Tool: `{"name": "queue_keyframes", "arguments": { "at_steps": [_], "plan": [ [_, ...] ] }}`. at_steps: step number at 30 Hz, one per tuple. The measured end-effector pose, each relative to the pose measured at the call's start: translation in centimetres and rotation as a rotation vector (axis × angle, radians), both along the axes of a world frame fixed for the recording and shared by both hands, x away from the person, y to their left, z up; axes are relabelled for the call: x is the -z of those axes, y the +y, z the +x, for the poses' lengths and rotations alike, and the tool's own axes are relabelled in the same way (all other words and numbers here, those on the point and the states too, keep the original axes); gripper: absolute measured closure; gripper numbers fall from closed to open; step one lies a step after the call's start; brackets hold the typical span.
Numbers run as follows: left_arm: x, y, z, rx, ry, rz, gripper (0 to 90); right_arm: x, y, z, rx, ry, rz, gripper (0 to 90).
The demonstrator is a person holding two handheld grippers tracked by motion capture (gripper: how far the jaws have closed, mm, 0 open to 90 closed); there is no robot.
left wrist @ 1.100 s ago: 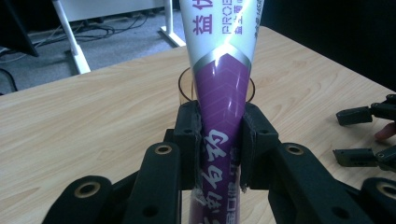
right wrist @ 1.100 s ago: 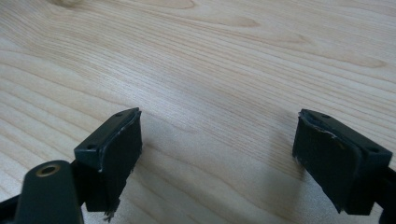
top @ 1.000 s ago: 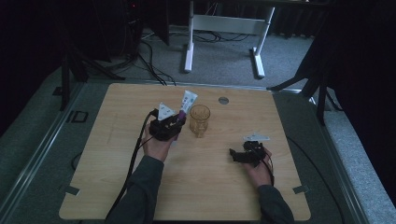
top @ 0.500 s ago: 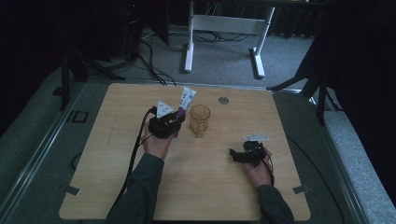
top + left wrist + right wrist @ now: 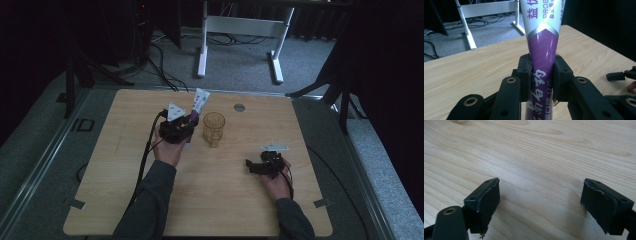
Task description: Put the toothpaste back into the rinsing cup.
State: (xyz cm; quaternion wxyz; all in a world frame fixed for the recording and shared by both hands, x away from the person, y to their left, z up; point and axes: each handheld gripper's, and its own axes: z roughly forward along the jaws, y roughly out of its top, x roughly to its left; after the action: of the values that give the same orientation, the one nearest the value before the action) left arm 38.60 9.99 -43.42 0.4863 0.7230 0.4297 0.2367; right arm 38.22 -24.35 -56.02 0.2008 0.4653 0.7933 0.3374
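Tube up, glass waiting

Left gripper (image 5: 192, 120) is clamped on the purple-and-white tube (image 5: 544, 50), held tilted just beside the amber glass (image 5: 213, 128); best to lift it over the rim before lowering. Right gripper (image 5: 541, 202) rests spread wide and empty on the table (image 5: 300, 130), well apart.

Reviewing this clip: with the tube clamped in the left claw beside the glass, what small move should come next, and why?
Probably carry the toothpaste tube sideways over the amber glass and lower it in. The left claw is shut on the tube, held just beside the glass; the right claw rests open on the table.
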Motion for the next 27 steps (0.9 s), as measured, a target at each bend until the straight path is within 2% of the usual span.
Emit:
{"name": "queue_keyframes", "arguments": {
  "at_steps": [10, 16, 24, 27],
  "plan": [
    [-0.8, 0.1, 0.5, -0.002, -0.008, -0.021, 71.7, 0.0, 0.0, 0.0, 0.0, 0.0, 0.0, 15.6],
    [-1.3, -0.1, 0.9, 0.002, -0.005, -0.013, 71.7, 0.0, 0.0, 0.0, 0.0, 0.0, 0.0, 15.5],
    [-2.0, -0.1, 1.4, 0.006, -0.012, -0.042, 71.6, 0.0, 0.0, 0.0, 0.001, 0.0, 0.0, 15.6],
    [-2.1, -0.2, 1.7, 0.007, -0.009, -0.041, 71.6, 0.0, 0.0, 0.0, 0.001, 0.0, 0.0, 15.6]
  ]
}}
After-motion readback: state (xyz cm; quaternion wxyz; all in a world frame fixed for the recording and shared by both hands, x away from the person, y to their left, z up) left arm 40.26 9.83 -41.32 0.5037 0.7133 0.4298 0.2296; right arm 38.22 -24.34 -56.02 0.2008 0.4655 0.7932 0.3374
